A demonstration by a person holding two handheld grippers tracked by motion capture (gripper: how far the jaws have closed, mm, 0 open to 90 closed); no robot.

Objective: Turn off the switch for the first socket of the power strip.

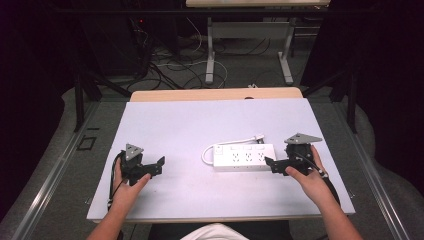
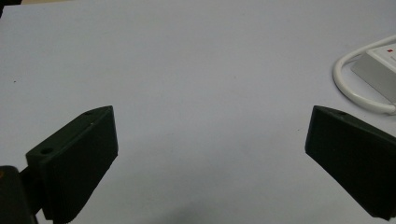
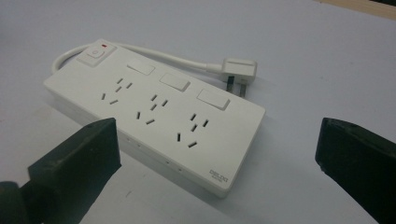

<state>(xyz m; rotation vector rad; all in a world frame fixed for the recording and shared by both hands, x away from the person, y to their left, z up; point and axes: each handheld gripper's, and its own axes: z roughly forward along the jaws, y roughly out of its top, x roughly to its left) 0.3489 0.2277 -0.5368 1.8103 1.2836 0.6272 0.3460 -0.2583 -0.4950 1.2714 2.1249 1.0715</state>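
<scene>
Right tongs (image 3: pixel 215 154) gape, angled at power strip (image 3: pixel 154 116).

A white-topped table (image 1: pixel 165 125) with a wooden far edge carries a white power strip (image 1: pixel 244 157), its cord (image 1: pixel 235 143) and plug (image 1: pixel 259 136) lying alongside.

I'm looking down on a table (image 1: pixel 165 120) with a pale lavender-white sheet over it, a strip of light wood edge (image 1: pixel 200 94) showing at the far side. Beyond it there's grey floor (image 1: pixel 240 70) with a tangle of cables (image 1: pixel 165 67) and the white metal legs (image 1: pixel 210 55) of a second desk (image 1: pixel 250 3) at the top, while black curtains (image 1: pixel 30 60) close in on both sides. Light falls evenly on the tabletop; the edges of the room stay dark.
</scene>
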